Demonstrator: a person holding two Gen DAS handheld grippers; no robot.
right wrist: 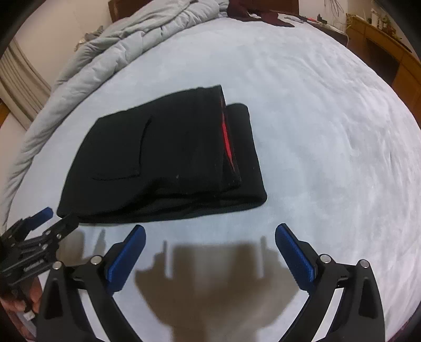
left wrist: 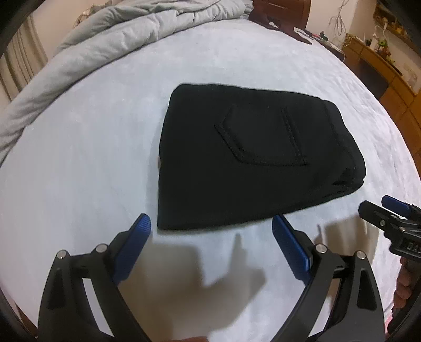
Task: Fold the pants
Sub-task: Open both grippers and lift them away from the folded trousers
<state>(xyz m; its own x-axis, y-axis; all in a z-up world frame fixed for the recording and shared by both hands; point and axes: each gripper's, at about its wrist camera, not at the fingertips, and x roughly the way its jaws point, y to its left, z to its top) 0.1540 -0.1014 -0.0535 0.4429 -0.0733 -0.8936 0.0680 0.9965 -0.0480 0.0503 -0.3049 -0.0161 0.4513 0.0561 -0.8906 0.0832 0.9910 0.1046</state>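
Black pants (left wrist: pixel 252 157) lie folded into a compact bundle on the pale blue bed (left wrist: pixel 92 157), a back pocket facing up. In the right wrist view the pants (right wrist: pixel 163 163) show stacked layers and a red strip inside the waistband at their right end. My left gripper (left wrist: pixel 211 223) hovers open just in front of the bundle's near edge, nothing between its blue pads. My right gripper (right wrist: pixel 210 232) is open too, over bare sheet in front of the bundle. Each gripper shows in the other's view: the right gripper (left wrist: pixel 379 207) at the right edge, the left gripper (right wrist: pixel 59 217) at the lower left.
A rumpled grey duvet (left wrist: pixel 110 39) is heaped along the bed's far left side. Dark red cloth (right wrist: pixel 252 13) lies at the far end. Wooden furniture (left wrist: pixel 389 68) with cables and small items stands to the right of the bed. A hand (right wrist: pixel 15 300) holds the left gripper.
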